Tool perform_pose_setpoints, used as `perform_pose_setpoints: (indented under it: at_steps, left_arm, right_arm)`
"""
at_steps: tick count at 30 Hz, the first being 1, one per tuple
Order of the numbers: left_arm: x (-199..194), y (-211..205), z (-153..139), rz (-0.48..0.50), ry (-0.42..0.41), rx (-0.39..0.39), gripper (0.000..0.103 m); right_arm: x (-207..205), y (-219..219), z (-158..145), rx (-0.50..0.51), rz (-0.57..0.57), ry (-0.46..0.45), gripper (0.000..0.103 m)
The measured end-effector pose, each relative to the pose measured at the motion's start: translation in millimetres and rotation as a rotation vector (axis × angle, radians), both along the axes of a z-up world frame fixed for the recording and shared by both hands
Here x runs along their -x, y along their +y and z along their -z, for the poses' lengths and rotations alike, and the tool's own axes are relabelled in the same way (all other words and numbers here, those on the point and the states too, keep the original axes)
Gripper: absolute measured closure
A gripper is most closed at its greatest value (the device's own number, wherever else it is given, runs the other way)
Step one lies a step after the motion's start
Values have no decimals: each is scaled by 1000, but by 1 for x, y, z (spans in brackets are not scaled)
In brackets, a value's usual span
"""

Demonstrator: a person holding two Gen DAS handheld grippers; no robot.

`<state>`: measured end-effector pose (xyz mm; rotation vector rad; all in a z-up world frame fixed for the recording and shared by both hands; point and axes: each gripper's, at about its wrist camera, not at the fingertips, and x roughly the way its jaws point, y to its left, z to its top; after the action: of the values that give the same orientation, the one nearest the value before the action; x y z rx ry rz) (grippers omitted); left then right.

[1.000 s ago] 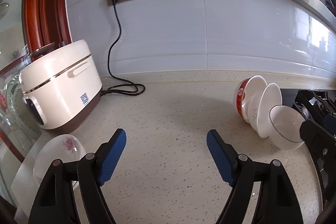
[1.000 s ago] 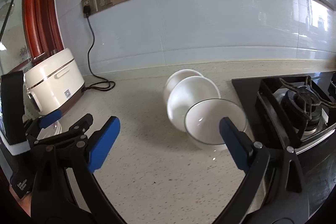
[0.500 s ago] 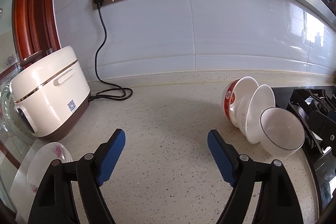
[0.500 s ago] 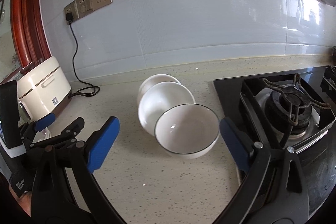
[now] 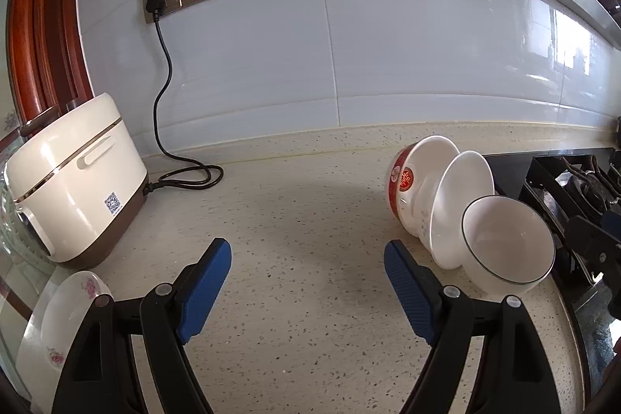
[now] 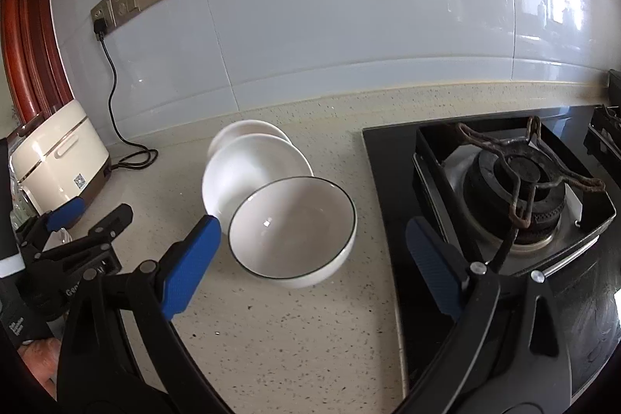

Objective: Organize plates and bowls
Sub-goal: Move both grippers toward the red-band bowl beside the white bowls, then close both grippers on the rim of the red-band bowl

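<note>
Nearer now, black-rimmed white bowl (image 6: 293, 233) lies tilted.

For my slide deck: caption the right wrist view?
Open right gripper approaches black-rimmed bowl leaning on tilted white dishes beside the gas stove.

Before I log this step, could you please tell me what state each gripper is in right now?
Left gripper: open, holding nothing.
Right gripper: open, holding nothing; the black-rimmed bowl sits between its fingers, untouched.
</note>
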<state>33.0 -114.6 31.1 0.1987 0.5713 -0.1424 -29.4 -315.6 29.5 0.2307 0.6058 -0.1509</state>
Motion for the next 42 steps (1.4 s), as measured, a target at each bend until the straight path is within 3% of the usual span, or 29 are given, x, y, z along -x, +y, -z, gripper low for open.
perform_pose_setpoints:
  at_steps: [5, 10, 12, 19, 25, 30, 33, 38, 42]
  left_arm:
    - [-1, 3, -1, 8, 12, 46, 21]
    - [-12, 20, 0, 107, 120, 277, 21]
    - [-14, 23, 2, 133, 138, 330, 21]
    - [-27, 8, 4, 186, 141, 327, 24]
    - [-66, 9, -1, 172, 144, 353, 38]
    - [-103, 4, 15, 249, 316, 469, 53]
    - [-118, 1, 21, 261, 355, 491, 54]
    - [-129, -6, 29, 271, 408, 524, 54]
    - [-141, -9, 36, 256, 448, 541, 54]
  right_arm:
    - [-4, -5, 4, -2, -16, 23, 6]
    - [-8, -17, 10, -43, -29, 48, 6]
    - [-10, -20, 12, -50, -31, 57, 6]
    - [-31, -22, 3, -46, -68, 91, 6]
    - [-78, -27, -36, 101, -125, 99, 6]
    - [-139, -48, -41, 2, -244, 218, 6]
    - [-167, -57, -29, -55, -299, 293, 7]
    - [-198, -57, -4, -142, -353, 400, 25]
    - [-211, -50, 8, -175, -390, 429, 26]
